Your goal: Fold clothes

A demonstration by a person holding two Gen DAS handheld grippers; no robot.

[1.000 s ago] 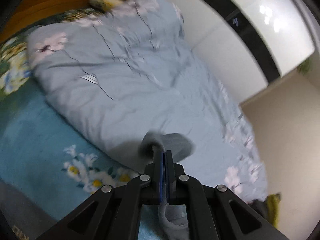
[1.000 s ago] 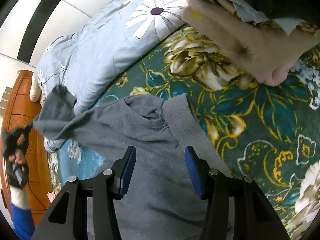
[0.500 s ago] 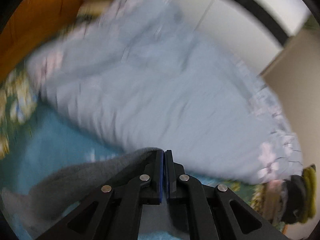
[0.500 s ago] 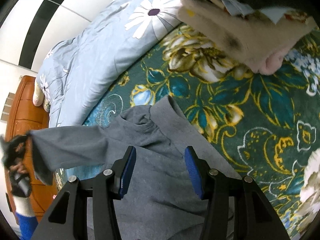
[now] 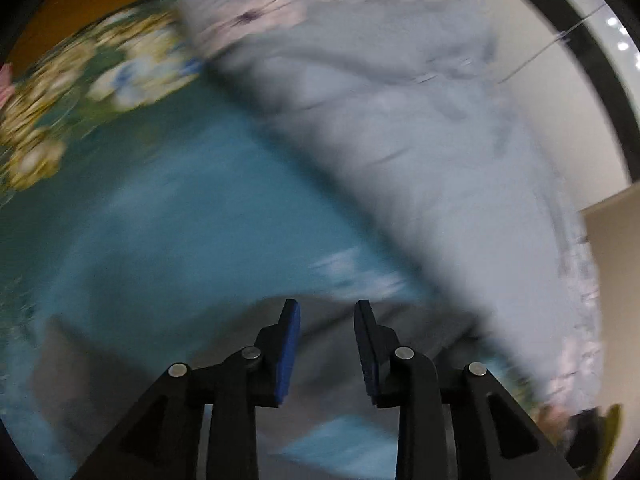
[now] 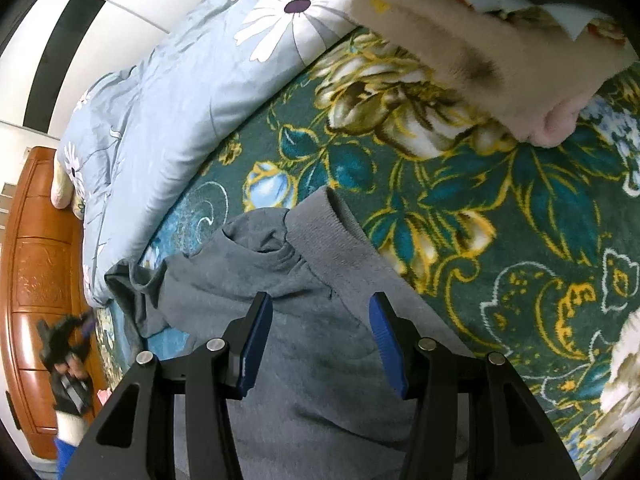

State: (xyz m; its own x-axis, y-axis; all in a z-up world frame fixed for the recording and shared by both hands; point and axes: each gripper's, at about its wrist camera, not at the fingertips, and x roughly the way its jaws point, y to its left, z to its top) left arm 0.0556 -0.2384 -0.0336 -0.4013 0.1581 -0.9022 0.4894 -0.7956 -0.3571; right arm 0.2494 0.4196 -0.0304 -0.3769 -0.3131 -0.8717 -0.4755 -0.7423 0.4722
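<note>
Grey sweater sleeve dropped on floral blanket | left gripper jaws just opened, empty | right gripper spread, hovering | body fold next

We see a dark green flowered bedspread across the bed, with a pale blue daisy-print quilt bunched along its far side. A cream fleece bundle lies on the bedspread at the top right. A carved wooden headboard stands at the left, against a white wall with a black stripe.
</note>
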